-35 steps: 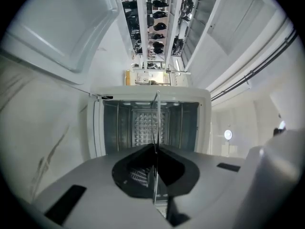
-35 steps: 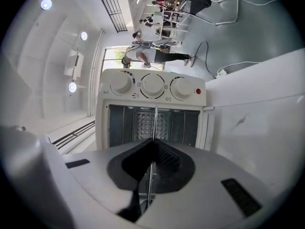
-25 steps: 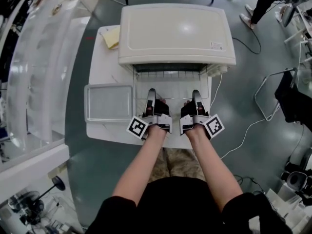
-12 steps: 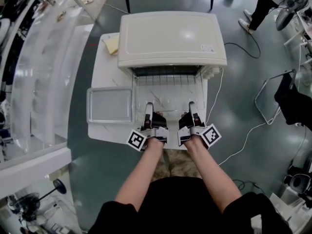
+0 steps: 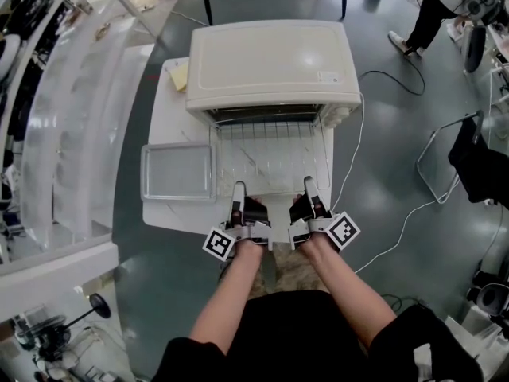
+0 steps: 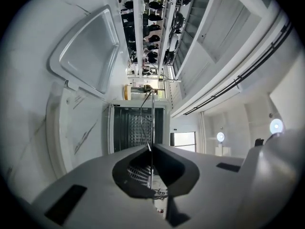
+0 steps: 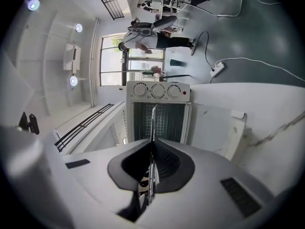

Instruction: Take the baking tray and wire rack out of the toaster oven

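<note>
Wire rack [image 5: 270,153]: drawn further out of toaster oven [image 5: 270,62] than a second ago. Left gripper [image 5: 238,191], right gripper [image 5: 308,185]: jaws pinched on its front edge, one per side, so I keep it level. Baking tray [image 5: 178,172]: already out, on table [image 5: 171,114] left of the rack.

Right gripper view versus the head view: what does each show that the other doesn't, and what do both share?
Only the right gripper view shows the three knobs on the front of the toaster oven, its dark inside, and, close up, the right claw shut on the edge of the wire rack. Only the head view shows the baking tray lying on the table left of the rack, the oven's top, and the left claw. Both show the toaster oven and the drawn-out wire rack.
</note>
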